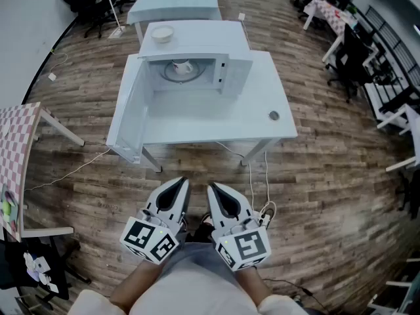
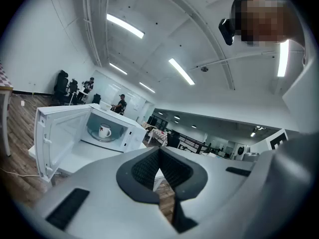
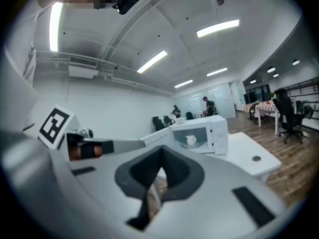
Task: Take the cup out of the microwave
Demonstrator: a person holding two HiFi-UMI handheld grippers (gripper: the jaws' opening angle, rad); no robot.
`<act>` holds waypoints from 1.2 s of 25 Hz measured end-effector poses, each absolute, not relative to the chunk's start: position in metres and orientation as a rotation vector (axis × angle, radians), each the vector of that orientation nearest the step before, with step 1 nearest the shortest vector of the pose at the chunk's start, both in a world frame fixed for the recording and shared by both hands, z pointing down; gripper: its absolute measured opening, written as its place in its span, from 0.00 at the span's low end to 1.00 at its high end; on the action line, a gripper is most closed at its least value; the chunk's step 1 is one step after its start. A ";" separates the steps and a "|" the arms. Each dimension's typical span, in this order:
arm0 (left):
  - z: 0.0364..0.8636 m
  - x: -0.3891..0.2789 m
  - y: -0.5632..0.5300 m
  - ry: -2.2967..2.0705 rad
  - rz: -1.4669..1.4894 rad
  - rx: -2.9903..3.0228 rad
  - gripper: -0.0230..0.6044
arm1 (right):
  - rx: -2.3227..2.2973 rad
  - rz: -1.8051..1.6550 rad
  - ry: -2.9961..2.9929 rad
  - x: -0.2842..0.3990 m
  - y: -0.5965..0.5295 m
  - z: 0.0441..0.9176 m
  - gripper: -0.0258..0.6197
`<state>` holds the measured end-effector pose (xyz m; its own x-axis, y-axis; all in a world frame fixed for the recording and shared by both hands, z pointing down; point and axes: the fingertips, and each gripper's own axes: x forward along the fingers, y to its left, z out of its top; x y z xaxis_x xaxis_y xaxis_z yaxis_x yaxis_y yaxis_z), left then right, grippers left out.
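Note:
A white microwave (image 1: 197,61) stands at the back of a white table (image 1: 216,120), its door (image 1: 131,113) swung wide open to the left. Inside, a white cup (image 1: 183,66) sits on the turntable; it also shows as the cup (image 2: 104,130) in the left gripper view and the cup (image 3: 191,140) in the right gripper view. My left gripper (image 1: 180,184) and right gripper (image 1: 212,189) are side by side close to my body, over the floor and well short of the table. Both are shut and hold nothing, as seen on the left gripper (image 2: 159,151) and the right gripper (image 3: 160,163).
A white bowl (image 1: 163,34) rests on top of the microwave. A small dark round object (image 1: 273,115) lies at the table's right end. Cables and a power strip (image 1: 266,212) lie on the wooden floor between me and the table. A checkered table (image 1: 16,149) stands at the left.

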<state>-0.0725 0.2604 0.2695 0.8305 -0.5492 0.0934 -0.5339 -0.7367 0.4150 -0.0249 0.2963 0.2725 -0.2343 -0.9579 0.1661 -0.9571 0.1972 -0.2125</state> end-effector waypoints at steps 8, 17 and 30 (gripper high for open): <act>0.273 -0.037 0.268 -0.786 -0.029 2.605 0.06 | -1.930 -0.414 2.435 0.000 0.297 0.277 0.07; 0.278 -0.012 0.269 -0.791 0.001 2.618 0.06 | -1.937 -0.410 2.427 0.026 0.300 0.282 0.07; 0.294 0.002 0.211 -0.816 0.009 2.590 0.06 | -1.905 -0.441 2.433 0.045 0.250 0.294 0.07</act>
